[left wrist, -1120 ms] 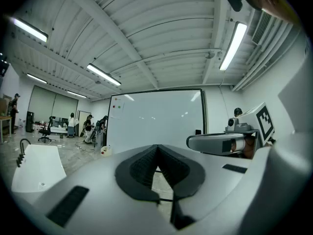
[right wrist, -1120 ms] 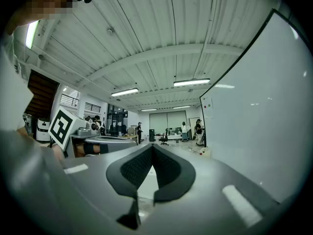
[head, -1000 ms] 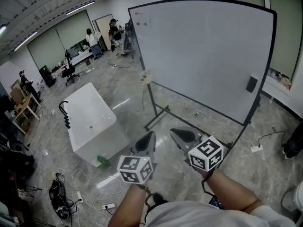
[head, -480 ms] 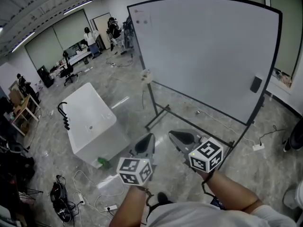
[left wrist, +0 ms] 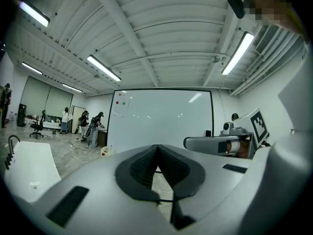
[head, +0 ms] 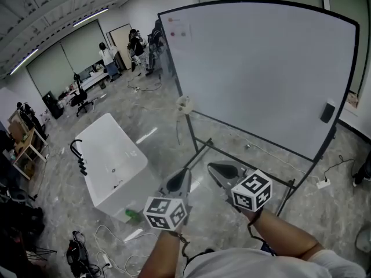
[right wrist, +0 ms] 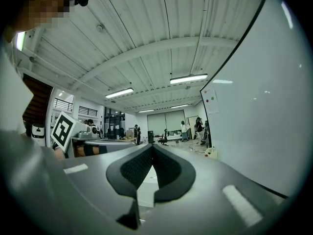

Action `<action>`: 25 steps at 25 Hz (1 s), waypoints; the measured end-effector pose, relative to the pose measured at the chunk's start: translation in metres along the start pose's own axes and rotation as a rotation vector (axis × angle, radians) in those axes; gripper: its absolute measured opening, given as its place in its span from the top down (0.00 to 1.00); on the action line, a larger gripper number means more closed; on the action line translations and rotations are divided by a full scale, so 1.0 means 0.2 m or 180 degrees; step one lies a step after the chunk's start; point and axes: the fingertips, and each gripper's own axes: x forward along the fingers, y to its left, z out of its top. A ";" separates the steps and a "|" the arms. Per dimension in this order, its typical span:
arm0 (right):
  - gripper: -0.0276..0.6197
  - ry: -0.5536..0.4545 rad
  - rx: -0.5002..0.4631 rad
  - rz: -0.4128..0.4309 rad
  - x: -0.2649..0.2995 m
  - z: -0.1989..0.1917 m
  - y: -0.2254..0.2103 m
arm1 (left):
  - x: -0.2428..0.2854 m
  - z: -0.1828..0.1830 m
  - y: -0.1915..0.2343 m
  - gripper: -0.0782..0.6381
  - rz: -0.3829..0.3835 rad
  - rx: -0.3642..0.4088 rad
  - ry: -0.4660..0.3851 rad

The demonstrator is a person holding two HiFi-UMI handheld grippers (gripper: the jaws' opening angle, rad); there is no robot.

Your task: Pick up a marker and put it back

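- Marker: none can be made out in any view. The likeliest place, as a judgement, is somewhere on the large white whiteboard in its black rolling frame (head: 261,68), which stands ahead of the person on the grey marbled floor (head: 156,112).
- A small black block (head: 328,112) sits on the board near its right edge, and two small coloured dots (head: 178,34) sit near its top left corner. Neither reads as a pen.
- The left gripper (left wrist: 156,148) has its dark ribbed jaws brought together at the tips, with nothing between them.
- The right gripper (right wrist: 152,147) is the same: tips meeting, nothing held. Both are carried side by side, well apart from the board.
- A white rectangular tub (head: 110,161) stands to the left on the floor, away from the board.
- Handling, as a judgement: a board pen would be light, stiff and smooth-barrelled, so it is apt to roll or to slip from a loose pinch. Take it across the middle of the barrel, not by the cap, which may pull off.
- The jaws must part before any grasp.
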 end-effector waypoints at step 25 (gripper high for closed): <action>0.95 0.0083 0.0241 -0.0005 1.32 -0.10 -1.17 | 1.29 0.04 1.13 0.88 -0.0160 -0.0064 0.0216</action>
